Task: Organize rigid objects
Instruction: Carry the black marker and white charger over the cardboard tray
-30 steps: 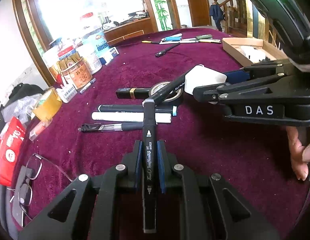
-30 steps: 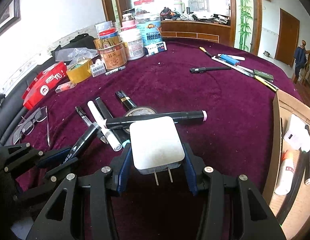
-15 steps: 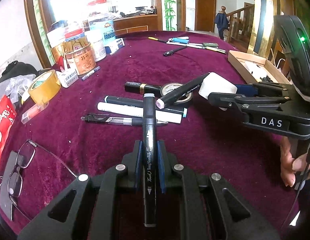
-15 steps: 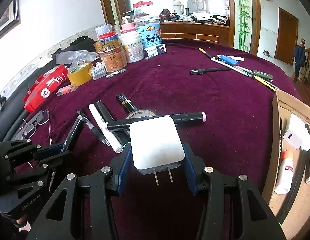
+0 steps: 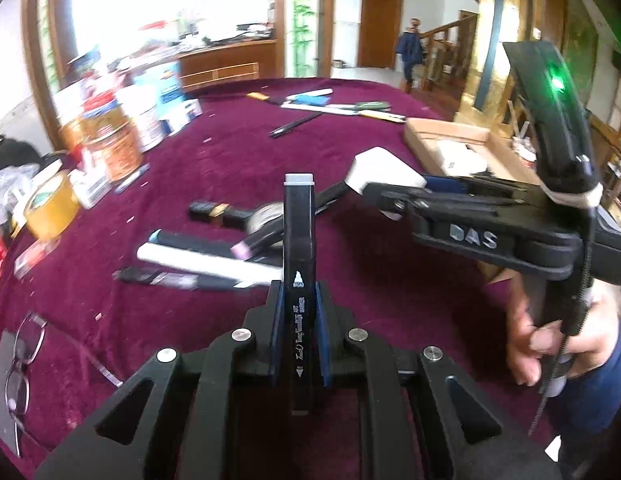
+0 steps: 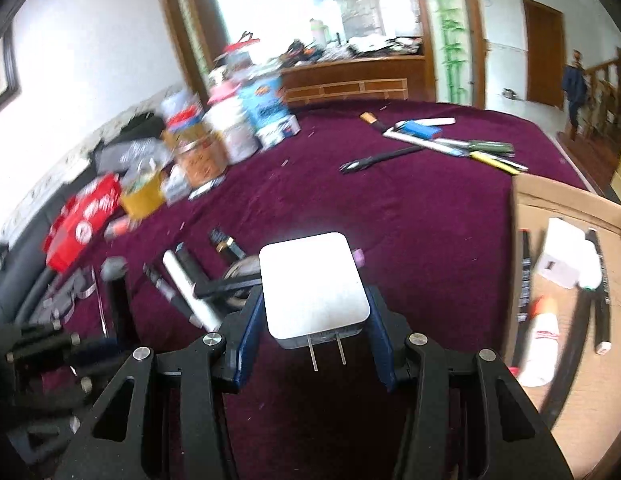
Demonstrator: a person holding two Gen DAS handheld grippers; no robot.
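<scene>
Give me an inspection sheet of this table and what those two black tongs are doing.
Surface: round table under a dark red cloth.
Job's things: black marker in the left tongs; white plug in the right tongs; more pens lying loose; cardboard box at the right edge, already holding a glue bottle and pens.
Clutter: tins and jars, yellow tape roll, glasses, red packet.
Grippers: both shut on their things, held above the cloth.
Cables: thin black cord by the person's hand.
Surroundings: wooden door, stair rail, bright window.
</scene>
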